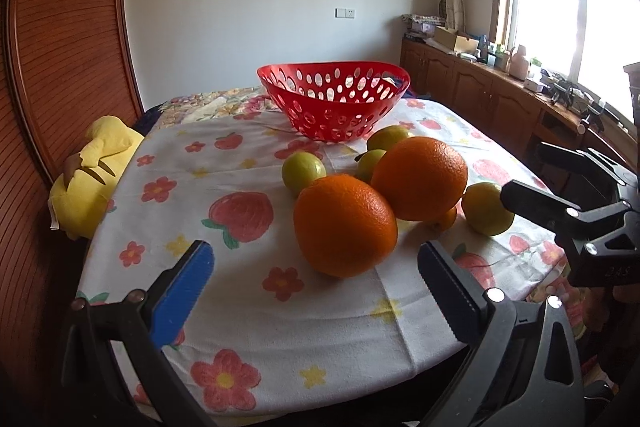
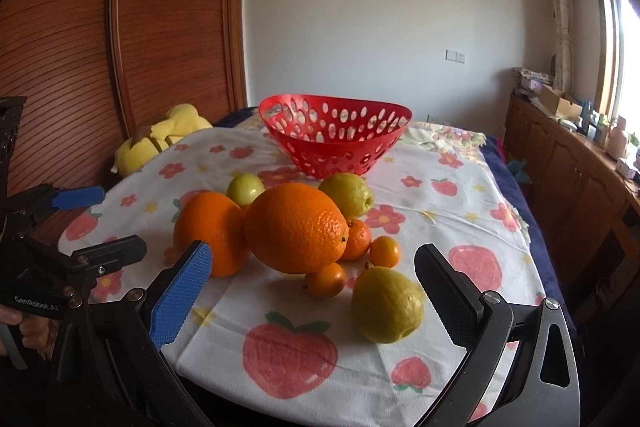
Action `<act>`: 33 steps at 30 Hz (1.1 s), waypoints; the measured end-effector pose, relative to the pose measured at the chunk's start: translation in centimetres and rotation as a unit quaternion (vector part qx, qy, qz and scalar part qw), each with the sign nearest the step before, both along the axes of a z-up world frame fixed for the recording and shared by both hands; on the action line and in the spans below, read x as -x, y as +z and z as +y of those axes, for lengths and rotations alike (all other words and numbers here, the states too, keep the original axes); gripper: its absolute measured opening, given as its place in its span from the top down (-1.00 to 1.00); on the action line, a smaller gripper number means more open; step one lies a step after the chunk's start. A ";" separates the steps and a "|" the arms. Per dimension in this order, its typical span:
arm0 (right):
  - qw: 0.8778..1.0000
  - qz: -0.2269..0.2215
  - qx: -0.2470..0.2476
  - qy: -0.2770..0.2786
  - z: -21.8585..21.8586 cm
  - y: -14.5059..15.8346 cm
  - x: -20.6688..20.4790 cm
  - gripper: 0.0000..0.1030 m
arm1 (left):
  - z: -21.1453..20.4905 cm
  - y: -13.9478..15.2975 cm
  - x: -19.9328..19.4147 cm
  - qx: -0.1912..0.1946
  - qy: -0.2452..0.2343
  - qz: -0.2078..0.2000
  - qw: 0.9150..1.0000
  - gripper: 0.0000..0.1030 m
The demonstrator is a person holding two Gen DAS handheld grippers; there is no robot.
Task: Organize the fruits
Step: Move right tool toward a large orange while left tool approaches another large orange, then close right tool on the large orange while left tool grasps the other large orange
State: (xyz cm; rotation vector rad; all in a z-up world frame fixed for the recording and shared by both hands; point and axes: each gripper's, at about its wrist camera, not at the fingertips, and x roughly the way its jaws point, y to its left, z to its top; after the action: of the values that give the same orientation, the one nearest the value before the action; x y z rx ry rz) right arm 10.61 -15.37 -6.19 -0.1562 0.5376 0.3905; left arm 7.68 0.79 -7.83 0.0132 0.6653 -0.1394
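Reaching: both grippers hang at the near edge of the table, short of the fruit pile, nothing held.
Landmark: red basket (image 2: 335, 135), perforated plastic, seemingly empty, at the far side of the flowered cloth (image 2: 460, 227).
Left gripper (image 1: 316, 275): jaws spread wide, lined up on the near orange (image 1: 345, 225) in front of the basket.
Right gripper (image 2: 314, 277): jaws spread wide, the yellow-green lemon (image 2: 387, 303) lying between its fingers' line and the basket.
Fruit position: all of it sits on the cloth in front of the basket, none inside that I can see.
Oranges: 2 large ones, the near orange and a second orange (image 2: 295, 227), touching each other, glossy and dimpled.
Small citrus: 3 little tangerines (image 2: 326, 279) tucked beside the second orange, on its side away from the basket.
Green fruit: several pale round ones (image 1: 304, 167) between the oranges and the basket.
Doing it well: likely close across an orange's widest part, lift straight up so neighbours do not roll, carry over the basket rim, lower before letting go.
Risk: round fruit may roll off the cloth if nudged.
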 end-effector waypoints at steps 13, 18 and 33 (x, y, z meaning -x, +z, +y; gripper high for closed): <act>0.998 0.056 0.009 0.040 1.7 -1.4 -5.2 -0.99 | -0.5 -1.2 -3.0 0.038 -0.024 0.033 0.998 -0.95; 0.996 0.071 0.019 0.051 2.4 -1.8 -6.6 -0.99 | -0.1 -1.4 -3.6 0.042 -0.024 0.034 0.998 -0.89; 0.991 0.107 0.043 0.071 3.5 -3.7 -9.4 -0.99 | -0.2 -2.3 -4.1 0.043 -0.032 0.042 0.998 -0.85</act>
State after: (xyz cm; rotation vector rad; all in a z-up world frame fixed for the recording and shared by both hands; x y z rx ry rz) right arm 19.97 -11.83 -9.88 -0.2390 0.7578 0.5266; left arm 11.77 0.58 -10.18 -0.0546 0.7430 -0.2303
